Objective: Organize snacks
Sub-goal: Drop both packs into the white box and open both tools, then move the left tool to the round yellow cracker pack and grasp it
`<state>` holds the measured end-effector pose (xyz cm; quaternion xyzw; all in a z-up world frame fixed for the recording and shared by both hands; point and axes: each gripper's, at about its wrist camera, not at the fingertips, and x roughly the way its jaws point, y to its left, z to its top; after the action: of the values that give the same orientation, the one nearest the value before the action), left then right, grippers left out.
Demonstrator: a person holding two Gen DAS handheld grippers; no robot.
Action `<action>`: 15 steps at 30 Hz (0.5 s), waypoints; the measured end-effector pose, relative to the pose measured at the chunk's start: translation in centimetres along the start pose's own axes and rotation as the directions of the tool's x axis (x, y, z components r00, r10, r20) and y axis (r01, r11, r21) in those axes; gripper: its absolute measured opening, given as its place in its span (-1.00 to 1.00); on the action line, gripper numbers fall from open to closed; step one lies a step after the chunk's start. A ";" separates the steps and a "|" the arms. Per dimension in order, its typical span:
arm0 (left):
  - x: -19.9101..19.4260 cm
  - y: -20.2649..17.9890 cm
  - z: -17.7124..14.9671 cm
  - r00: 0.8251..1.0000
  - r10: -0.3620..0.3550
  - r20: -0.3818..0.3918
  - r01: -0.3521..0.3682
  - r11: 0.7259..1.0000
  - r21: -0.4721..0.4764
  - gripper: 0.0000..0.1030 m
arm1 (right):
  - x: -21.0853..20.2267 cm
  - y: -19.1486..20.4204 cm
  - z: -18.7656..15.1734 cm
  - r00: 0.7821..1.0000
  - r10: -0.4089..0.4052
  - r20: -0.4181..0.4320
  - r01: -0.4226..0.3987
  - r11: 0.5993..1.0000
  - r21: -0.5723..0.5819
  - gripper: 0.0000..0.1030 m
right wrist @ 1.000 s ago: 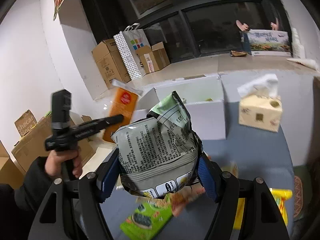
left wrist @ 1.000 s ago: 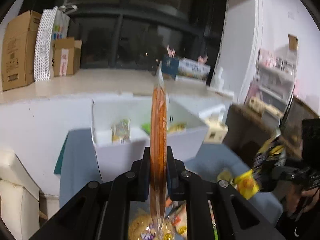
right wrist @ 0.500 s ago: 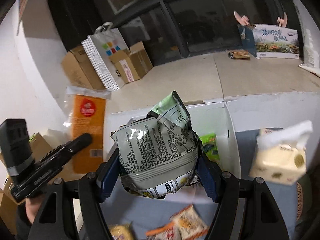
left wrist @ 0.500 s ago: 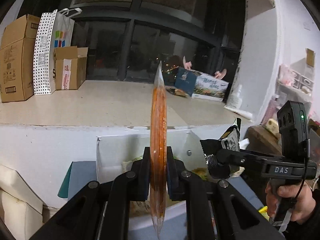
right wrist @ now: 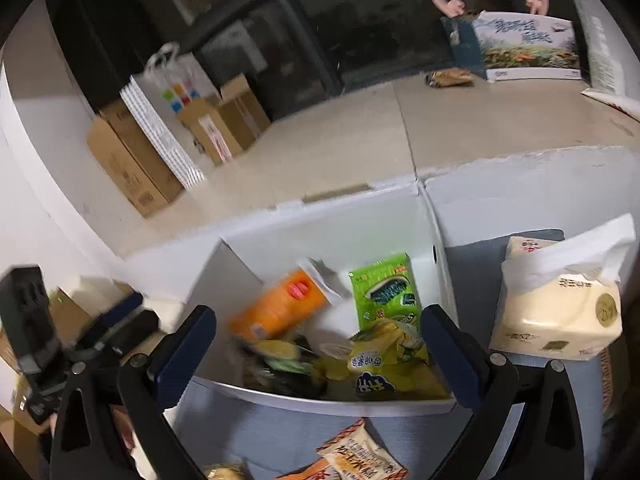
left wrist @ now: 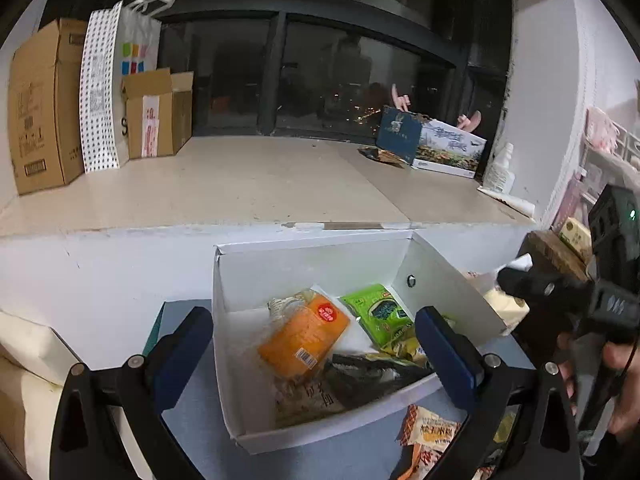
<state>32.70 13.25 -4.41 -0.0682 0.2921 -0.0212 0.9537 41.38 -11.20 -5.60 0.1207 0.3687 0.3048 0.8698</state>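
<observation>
Snacks lie heaped in the white box point(left wrist: 320, 434), which stands open on the blue-grey surface point(left wrist: 192, 420) against a white ledge. Inside it, an orange packet point(left wrist: 304, 334) rests tilted near the middle, a green seaweed packet point(left wrist: 378, 312) lies just to its right toward the far wall, and a yellow bag point(right wrist: 384, 360) sits at the near right corner. A dark crumpled bag point(left wrist: 368, 372) lies beside the orange packet, close to the box's near wall.

The left tongs point(left wrist: 312, 354) hang over the box with their blue pads spread wide and opening, one pad on each side of the box's width; nothing is pinched between them. The right tongs point(right wrist: 316, 354) also stand wide apart and opening above the box's near edge, with no packet between the pads.

In front of the box, outside it, an orange-and-white wrapped snack point(right wrist: 360, 456) lies on the surface. A cream tissue pack point(right wrist: 556, 316) stands to the right of the box, near its side wall. In the left wrist view a hand point(left wrist: 608, 380) at the right edge holds the other black tool.

On the ledge behind, cardboard boxes point(left wrist: 40, 108) and a dotted paper bag point(left wrist: 100, 96) stand at the left.
</observation>
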 end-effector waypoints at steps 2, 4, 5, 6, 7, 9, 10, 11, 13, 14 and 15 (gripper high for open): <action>-1.2 -0.5 -0.2 1.000 -0.015 0.006 0.015 1.000 0.012 1.00 | -1.7 0.1 -0.1 0.999 0.027 0.028 -0.027 1.000 0.006 1.00; -2.7 -1.1 -0.5 1.000 -0.020 0.012 0.020 1.000 0.022 1.00 | -3.5 0.5 -0.5 0.998 0.032 0.058 -0.031 0.999 -0.015 1.00; -3.3 -1.3 -0.6 1.000 -0.024 0.014 0.024 0.999 0.025 1.00 | -4.2 0.8 -0.6 0.997 0.034 0.066 -0.032 0.999 -0.024 1.00; -4.1 -1.6 -1.0 0.999 -0.032 0.015 0.031 0.999 0.026 1.00 | -5.6 1.0 -1.1 0.995 0.047 0.091 -0.043 0.998 -0.039 1.00; -4.9 -1.9 -1.4 0.999 -0.036 0.017 0.036 0.999 0.028 1.00 | -6.4 1.1 -1.4 0.993 0.057 0.102 -0.052 0.998 -0.045 1.00; -7.0 -2.6 -2.5 0.998 -0.043 0.050 0.041 0.998 0.043 1.00 | -8.9 1.4 -2.7 0.988 0.089 0.127 -0.081 0.995 -0.063 1.00; -7.8 -3.0 -3.0 0.997 -0.053 0.050 0.050 0.997 0.054 1.00 | -10.0 1.5 -3.3 0.985 0.102 0.140 -0.093 0.993 -0.068 1.00; -8.7 -3.5 -3.8 0.997 -0.066 0.042 0.063 0.996 0.071 1.00 | -11.5 1.5 -4.4 0.981 0.117 0.157 -0.106 0.991 -0.077 1.00; -9.9 -4.2 -5.1 0.997 -0.066 0.045 0.062 0.994 0.085 1.00 | -13.4 1.5 -6.0 0.977 0.128 0.172 -0.115 0.990 -0.084 1.00; -10.6 -4.6 -6.0 0.997 -0.078 0.030 0.075 0.993 0.091 1.00 | -14.4 1.5 -7.0 0.973 0.137 0.184 -0.122 0.988 -0.092 1.00; -11.1 -4.8 -6.7 0.996 -0.085 0.021 0.083 0.993 0.090 1.00 | -15.9 1.4 -8.3 0.966 0.150 0.211 -0.132 0.986 -0.099 1.00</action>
<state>19.73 8.62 -3.09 -0.0383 0.2758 -0.0734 0.9576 26.21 -20.14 -1.75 0.1424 0.2485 0.3660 0.8854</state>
